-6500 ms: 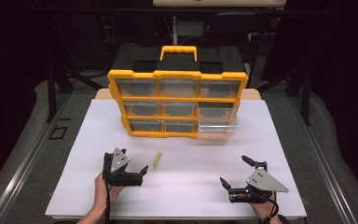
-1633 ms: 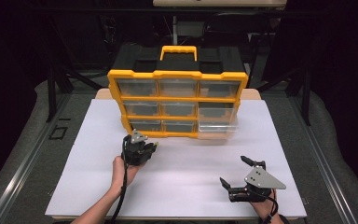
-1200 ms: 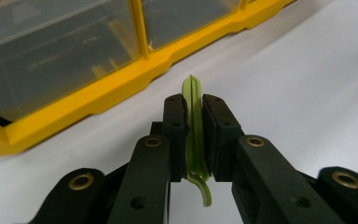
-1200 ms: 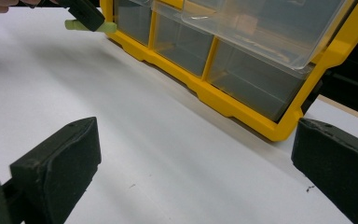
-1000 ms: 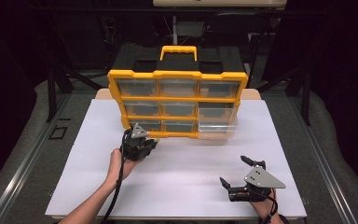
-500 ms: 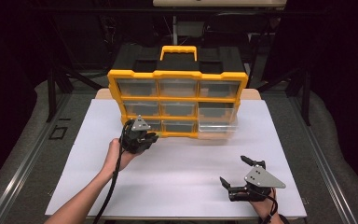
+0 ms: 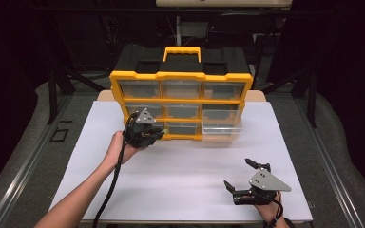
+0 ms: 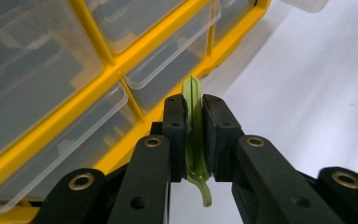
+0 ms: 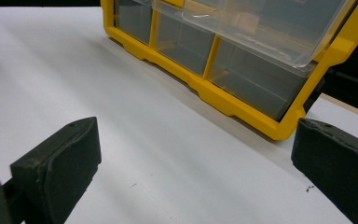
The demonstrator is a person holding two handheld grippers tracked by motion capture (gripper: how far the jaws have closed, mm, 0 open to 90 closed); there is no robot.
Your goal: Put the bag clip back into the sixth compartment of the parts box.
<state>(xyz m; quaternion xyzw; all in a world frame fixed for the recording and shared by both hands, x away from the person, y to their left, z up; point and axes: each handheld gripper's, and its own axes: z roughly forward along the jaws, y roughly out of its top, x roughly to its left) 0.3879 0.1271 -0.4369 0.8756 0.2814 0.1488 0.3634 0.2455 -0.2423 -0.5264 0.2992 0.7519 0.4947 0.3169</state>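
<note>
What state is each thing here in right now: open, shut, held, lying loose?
Left gripper: shut on the green strip, held up in front of the organiser.
Green strip: clamped between the jaws, tip sticking out.
Right gripper: open, holding nothing, low over the white board.
Organiser: upright on the board, handle on top.
Lower right drawer: pulled out.
Other drawers: pushed in.

Black hand-held gripper (image 7: 159,135): grey three-cornered top plate, brass-ringed screws, thick black pads (image 8: 216,126), black trailing cable.
</note>
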